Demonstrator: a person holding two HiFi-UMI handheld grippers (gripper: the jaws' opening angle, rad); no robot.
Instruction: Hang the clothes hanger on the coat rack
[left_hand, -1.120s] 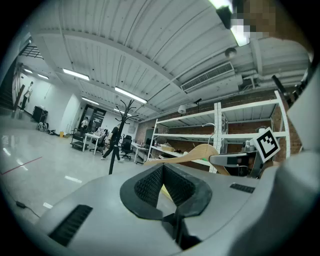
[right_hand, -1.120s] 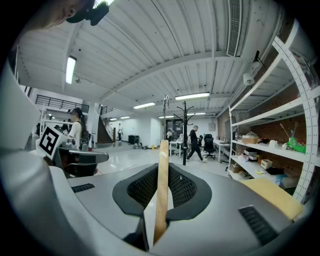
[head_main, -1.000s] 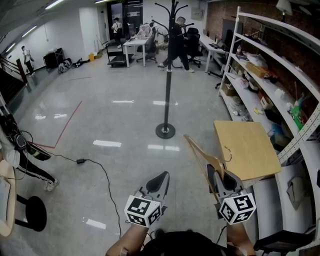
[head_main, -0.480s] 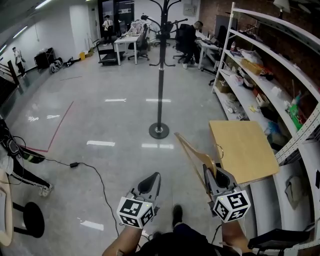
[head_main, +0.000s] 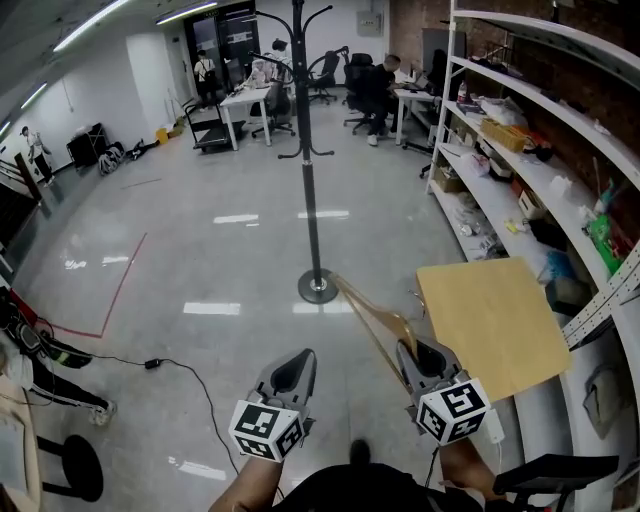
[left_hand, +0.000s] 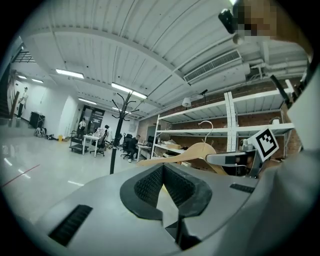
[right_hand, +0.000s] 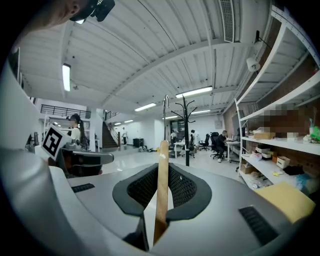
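Clothes hanger (head_main: 372, 322) clamped in the right gripper (head_main: 418, 356).
Its jaws pinch 1 wooden arm, well apart from the coat rack (head_main: 310, 200) ahead; the left gripper (head_main: 292, 372) has its 2 jaws together, empty.

Layout, head view. The coat rack (head_main: 309, 200) stands on the floor (head_main: 200, 260) at centre, farther off than both grippers. The left gripper (head_main: 293, 368) is near, left of the right gripper (head_main: 418, 355). The clothes hanger (head_main: 372, 322) sits between the right gripper's jaws and reaches far-left toward the rack's base. A board (head_main: 500, 320) lies right of the hanger, beside the shelving (head_main: 540, 140) at right. Desks (head_main: 245, 98) stand far behind the rack. A cable (head_main: 195, 365) and a stool (head_main: 75, 462) are near left.
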